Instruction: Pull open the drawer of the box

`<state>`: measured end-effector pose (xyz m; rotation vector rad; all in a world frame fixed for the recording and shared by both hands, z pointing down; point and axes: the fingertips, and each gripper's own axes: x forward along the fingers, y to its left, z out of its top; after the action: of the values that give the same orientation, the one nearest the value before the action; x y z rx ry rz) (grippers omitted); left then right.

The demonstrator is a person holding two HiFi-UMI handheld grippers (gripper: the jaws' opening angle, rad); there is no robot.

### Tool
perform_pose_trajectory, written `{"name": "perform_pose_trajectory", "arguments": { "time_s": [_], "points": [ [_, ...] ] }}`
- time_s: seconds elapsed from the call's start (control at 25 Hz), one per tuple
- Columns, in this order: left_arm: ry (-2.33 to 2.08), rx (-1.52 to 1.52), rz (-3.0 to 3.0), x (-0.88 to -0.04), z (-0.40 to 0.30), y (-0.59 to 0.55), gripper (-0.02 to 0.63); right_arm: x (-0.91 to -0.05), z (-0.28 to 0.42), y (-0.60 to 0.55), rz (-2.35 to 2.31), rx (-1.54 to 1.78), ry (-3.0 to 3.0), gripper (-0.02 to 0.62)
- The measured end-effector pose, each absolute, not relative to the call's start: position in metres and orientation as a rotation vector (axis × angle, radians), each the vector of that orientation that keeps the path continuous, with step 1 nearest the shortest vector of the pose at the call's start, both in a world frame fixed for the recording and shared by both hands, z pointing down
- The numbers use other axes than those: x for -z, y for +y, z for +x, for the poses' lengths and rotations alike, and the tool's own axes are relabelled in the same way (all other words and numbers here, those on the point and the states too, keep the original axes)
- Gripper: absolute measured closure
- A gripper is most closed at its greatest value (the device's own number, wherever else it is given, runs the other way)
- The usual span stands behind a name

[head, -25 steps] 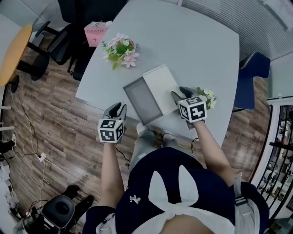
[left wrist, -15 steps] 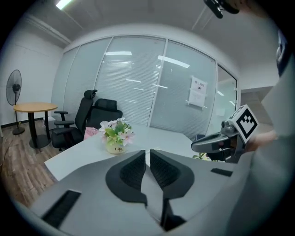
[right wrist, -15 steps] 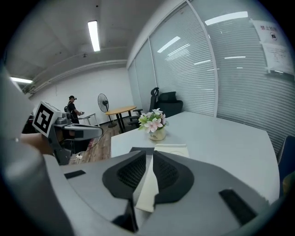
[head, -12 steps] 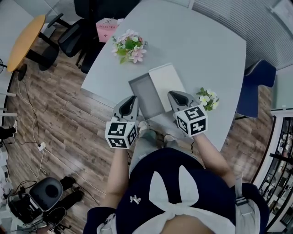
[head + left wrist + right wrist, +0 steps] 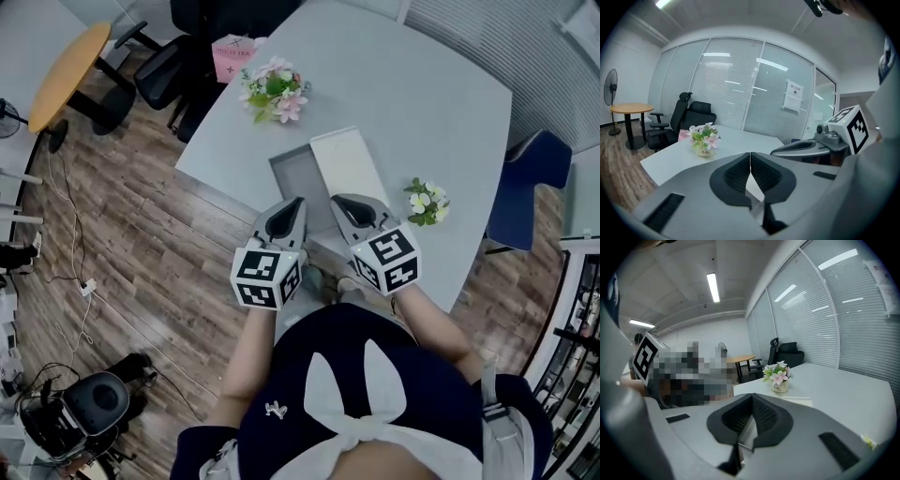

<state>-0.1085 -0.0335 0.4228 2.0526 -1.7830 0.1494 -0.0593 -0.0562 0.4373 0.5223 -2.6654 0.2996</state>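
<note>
Wood-plank flooring and blind-covered glass walls frame a pale grey office table (image 5: 422, 94), where a white rectangular box (image 5: 349, 161) lies flat near the person's edge with its grey drawer tray (image 5: 291, 173) slid out on the box's left side. The left gripper (image 5: 295, 203) and the right gripper (image 5: 339, 201) hover side by side above the near ends of drawer and box. Each pair of jaws has just been closing and now meets pad to pad, with nothing between them. A pot of pink and white flowers (image 5: 275, 92) stands well beyond the box, and a small sprig of white blossoms (image 5: 424, 202) lies to its right. Judged from this layout, the drawer looks open and the hands seem clear of it. If more travel is wanted, the sound approach is to steady the white shell with the right gripper, take the tray's free lip with the left, and draw straight along the slide line so the light box neither twists nor skids. The grippers cover the near ends of tray and shell from above, and each gripper view shows only a pale sliver behind its pads. Whether the tray has a handle, holds anything, or has reached its stop cannot be made out.
</note>
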Motion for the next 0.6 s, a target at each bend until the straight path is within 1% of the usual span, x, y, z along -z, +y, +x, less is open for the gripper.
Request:
{"name": "perform_pose_trajectory", "arguments": {
  "time_s": [0.6],
  "points": [
    [-1.818, -0.188, 2.026, -0.418, -0.087, -0.013, 0.583, -0.421, -0.05, -0.034, 0.435, -0.295, -2.708, 0.594]
  ]
}}
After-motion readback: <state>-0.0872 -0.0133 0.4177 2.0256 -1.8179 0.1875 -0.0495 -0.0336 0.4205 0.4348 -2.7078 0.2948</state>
